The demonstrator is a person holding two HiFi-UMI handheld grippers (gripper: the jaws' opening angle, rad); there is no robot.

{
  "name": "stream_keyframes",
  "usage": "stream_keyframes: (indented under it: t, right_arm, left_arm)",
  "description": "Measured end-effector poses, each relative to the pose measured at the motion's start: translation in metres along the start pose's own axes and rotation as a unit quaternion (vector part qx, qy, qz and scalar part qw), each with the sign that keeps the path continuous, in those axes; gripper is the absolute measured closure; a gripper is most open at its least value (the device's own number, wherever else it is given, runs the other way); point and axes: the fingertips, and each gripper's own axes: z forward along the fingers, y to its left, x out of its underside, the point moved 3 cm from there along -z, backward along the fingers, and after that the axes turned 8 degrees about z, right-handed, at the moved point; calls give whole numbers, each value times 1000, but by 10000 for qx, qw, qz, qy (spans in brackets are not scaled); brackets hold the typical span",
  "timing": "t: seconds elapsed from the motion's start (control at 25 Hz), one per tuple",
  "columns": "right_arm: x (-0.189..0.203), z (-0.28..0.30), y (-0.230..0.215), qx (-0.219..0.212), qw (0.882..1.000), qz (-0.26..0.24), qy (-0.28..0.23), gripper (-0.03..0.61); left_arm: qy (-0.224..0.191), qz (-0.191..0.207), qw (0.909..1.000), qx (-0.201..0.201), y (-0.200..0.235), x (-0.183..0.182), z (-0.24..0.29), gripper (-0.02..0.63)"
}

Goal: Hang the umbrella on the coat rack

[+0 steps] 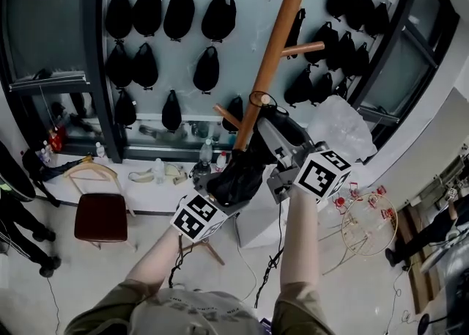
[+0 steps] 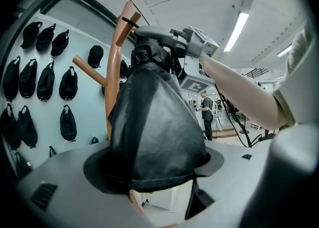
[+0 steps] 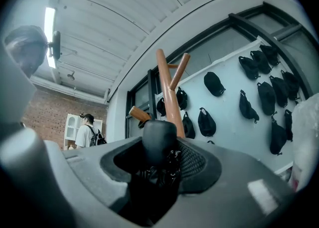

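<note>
A black folded umbrella [image 1: 238,176] is held up between both grippers, right against the wooden coat rack [image 1: 271,55]. My left gripper [image 1: 226,188] is shut on the bunched canopy [image 2: 154,122], which fills the left gripper view. My right gripper [image 1: 282,139] is shut on the umbrella's upper end. In the right gripper view the rounded black handle [image 3: 159,139] sits between the jaws, with the rack pole [image 3: 169,92] just behind it. A thin black strap loop [image 1: 260,98] lies against the pole beside a short peg [image 1: 229,116], and it shows as a band across the wood [image 2: 130,21].
Several black caps [image 1: 207,70] hang on the wall behind the rack. A red-seated chair [image 1: 101,216] stands on the floor at left, a wire rack [image 1: 366,227] at right, and a white plastic bag [image 1: 341,128] behind my right gripper. A person [image 3: 89,129] stands far off.
</note>
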Motion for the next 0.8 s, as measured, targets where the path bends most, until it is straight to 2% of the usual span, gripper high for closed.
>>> stream_keyframes:
  t: [0.28,0.56,0.8]
  right_arm:
    - [24,2,-15,249,9997,-15,62,371]
    - [47,3,-30,630,9979,-108,79,371]
    - [56,8,-35,813,9964,-231,65,371]
  left_arm:
    - [142,43,9995,-271,6,26,4,276]
    - [416,-13,9988,-264,8,45,0,276]
    - [412,-125,9985,-337,13,52,-2,275]
